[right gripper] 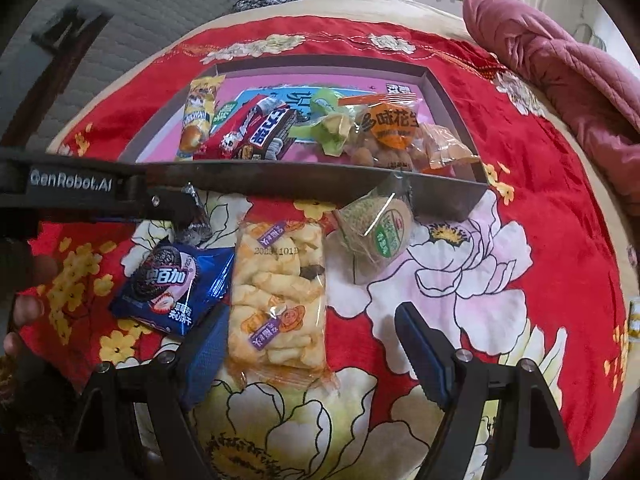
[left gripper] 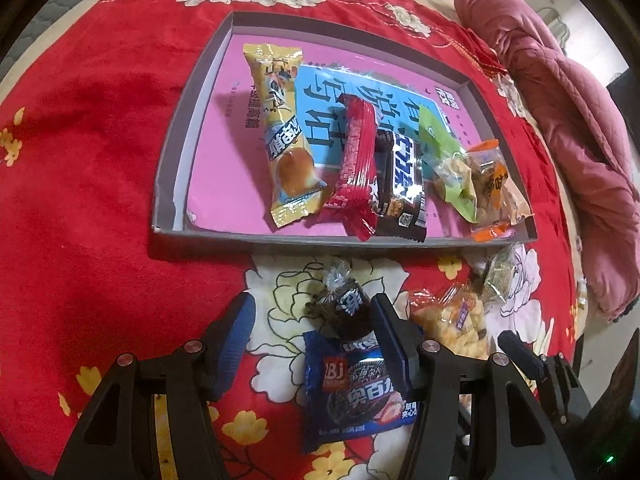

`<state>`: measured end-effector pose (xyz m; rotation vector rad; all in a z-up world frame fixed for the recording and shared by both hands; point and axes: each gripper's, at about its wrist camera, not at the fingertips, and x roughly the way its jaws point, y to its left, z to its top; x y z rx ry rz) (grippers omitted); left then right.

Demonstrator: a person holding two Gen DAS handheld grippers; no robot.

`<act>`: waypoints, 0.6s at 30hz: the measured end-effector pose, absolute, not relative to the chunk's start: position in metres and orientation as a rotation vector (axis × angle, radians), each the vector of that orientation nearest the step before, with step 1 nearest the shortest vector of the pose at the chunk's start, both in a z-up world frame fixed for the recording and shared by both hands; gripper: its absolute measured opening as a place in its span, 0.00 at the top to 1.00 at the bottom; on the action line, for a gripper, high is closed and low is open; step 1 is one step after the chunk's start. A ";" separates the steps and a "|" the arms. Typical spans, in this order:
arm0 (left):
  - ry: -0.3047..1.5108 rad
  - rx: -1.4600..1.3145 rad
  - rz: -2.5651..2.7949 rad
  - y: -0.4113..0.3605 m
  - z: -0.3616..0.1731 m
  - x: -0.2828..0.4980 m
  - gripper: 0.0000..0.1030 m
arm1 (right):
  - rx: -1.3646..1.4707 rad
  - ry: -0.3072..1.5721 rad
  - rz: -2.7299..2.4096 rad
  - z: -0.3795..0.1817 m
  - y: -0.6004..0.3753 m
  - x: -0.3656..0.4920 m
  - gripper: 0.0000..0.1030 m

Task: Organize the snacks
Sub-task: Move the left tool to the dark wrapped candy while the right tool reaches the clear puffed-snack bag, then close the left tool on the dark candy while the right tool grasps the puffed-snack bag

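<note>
Right gripper (right gripper: pixel 312 332) hangs over the red flowered blanket (right gripper: pixel 540 220), jaws wide apart, and the clear bag of pale yellow puffs (right gripper: pixel 278 292) lies between them, pads not pressing on it. Just to its left sits the blue cookie packet (right gripper: pixel 176 284), right beside the left blue pad. Up and to the right, a round green-labelled snack (right gripper: pixel 376 228) rests against the grey tray (right gripper: pixel 440 196). Inside the tray: a yellow bun wrapper (right gripper: pixel 198 120), dark chocolate bars (right gripper: pixel 264 128), an orange-labelled peanut bag (right gripper: pixel 390 136). The left gripper (right gripper: pixel 176 206) reaches in from the left, onto a small dark sweet (right gripper: pixel 200 226).

Both wrist views look steeply down, close, sharing the tray (left gripper: pixel 460 240) (right gripper: pixel 280 180)
</note>
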<state>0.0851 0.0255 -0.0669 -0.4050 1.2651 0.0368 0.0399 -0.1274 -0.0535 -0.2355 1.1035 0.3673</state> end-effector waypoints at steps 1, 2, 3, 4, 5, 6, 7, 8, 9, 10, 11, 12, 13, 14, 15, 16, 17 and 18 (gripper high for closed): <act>1.264 -0.409 0.035 0.024 -0.068 0.086 0.40 | -0.253 1.107 0.360 -0.056 -0.125 0.040 0.23; 1.265 -0.414 0.036 0.023 -0.070 0.086 0.40 | -0.266 1.113 0.360 -0.059 -0.123 0.040 0.25; 1.267 -0.417 0.031 0.022 -0.071 0.087 0.41 | -0.274 1.118 0.365 -0.062 -0.121 0.040 0.28; 1.267 -0.416 0.025 0.021 -0.071 0.087 0.40 | -0.281 1.116 0.364 -0.064 -0.120 0.041 0.29; 1.266 -0.413 0.025 0.021 -0.072 0.088 0.41 | -0.292 1.111 0.366 -0.066 -0.119 0.040 0.31; 1.263 -0.410 0.023 0.019 -0.072 0.088 0.41 | -0.299 1.105 0.370 -0.066 -0.118 0.040 0.36; 1.263 -0.412 0.020 0.018 -0.072 0.088 0.41 | -0.300 1.098 0.376 -0.065 -0.117 0.040 0.43; 1.264 -0.417 0.018 0.018 -0.073 0.088 0.41 | -0.299 1.093 0.382 -0.065 -0.117 0.039 0.46; 1.265 -0.424 0.015 0.017 -0.074 0.088 0.41 | -0.298 1.092 0.386 -0.065 -0.116 0.040 0.49; 1.267 -0.428 0.011 0.016 -0.075 0.088 0.41 | -0.295 1.091 0.389 -0.065 -0.116 0.040 0.51; 1.269 -0.427 0.009 0.015 -0.076 0.088 0.41 | -0.291 1.092 0.393 -0.066 -0.117 0.041 0.51; 1.271 -0.421 0.009 0.014 -0.077 0.088 0.41 | -0.286 1.095 0.397 -0.066 -0.117 0.042 0.52; 1.271 -0.421 0.009 0.013 -0.077 0.088 0.41 | -0.282 1.095 0.398 -0.066 -0.117 0.042 0.53; 1.272 -0.423 0.008 0.012 -0.078 0.088 0.41 | -0.281 1.095 0.400 -0.066 -0.117 0.042 0.53; 1.274 -0.421 0.008 0.011 -0.078 0.088 0.41 | -0.280 1.095 0.402 -0.066 -0.117 0.042 0.53; 1.276 -0.418 0.010 0.011 -0.079 0.088 0.41 | -0.277 1.094 0.404 -0.066 -0.117 0.042 0.54; 1.278 -0.417 0.013 0.010 -0.080 0.089 0.41 | -0.274 1.094 0.406 -0.066 -0.118 0.043 0.54; 1.275 -0.421 0.014 0.010 -0.081 0.090 0.41 | -0.270 1.094 0.408 -0.066 -0.118 0.043 0.55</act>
